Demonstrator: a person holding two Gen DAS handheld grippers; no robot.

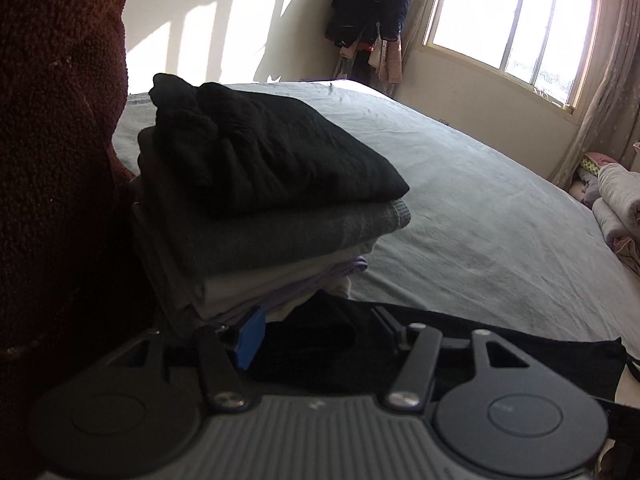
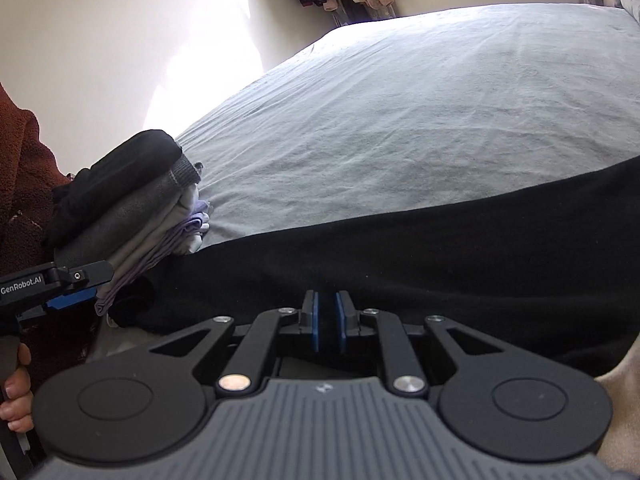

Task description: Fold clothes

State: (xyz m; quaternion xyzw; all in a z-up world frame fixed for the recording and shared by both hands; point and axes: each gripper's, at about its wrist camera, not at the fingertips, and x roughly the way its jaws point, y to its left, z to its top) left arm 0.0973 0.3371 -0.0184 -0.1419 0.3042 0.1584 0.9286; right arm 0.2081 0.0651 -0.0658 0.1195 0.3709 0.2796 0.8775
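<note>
A black garment (image 2: 400, 264) is spread flat along the near edge of the grey bed sheet (image 2: 400, 112), and both grippers are placed over its near hem. Beside it, at its left end, a stack of folded clothes (image 1: 256, 208) is seen: a black piece on top, a dark grey one under it, then pale and lilac layers.

The left gripper (image 1: 316, 332) is held with its jaws standing apart, and black cloth is seen lying between them; no pressing of the pads on it can be made out. The right gripper (image 2: 327, 322) is held with its jaws narrow, only a thin gap being left between the 2 blue pads. Whether a fold of the black cloth is pinched there cannot be told, because the fabric and the gap are equally dark.

The garment is judged to be soft, light and limp, so that it will sag and drape wherever it is lifted. It is best taken at 2 points along the hem or at the corners, so that the edge is kept straight as it is carried over.

The kind of garment cannot be named: its right end is cut off and its seams are lost in shadow. Much of the left wrist view is blocked by a reddish-brown fleece sleeve (image 1: 56, 140).
</note>
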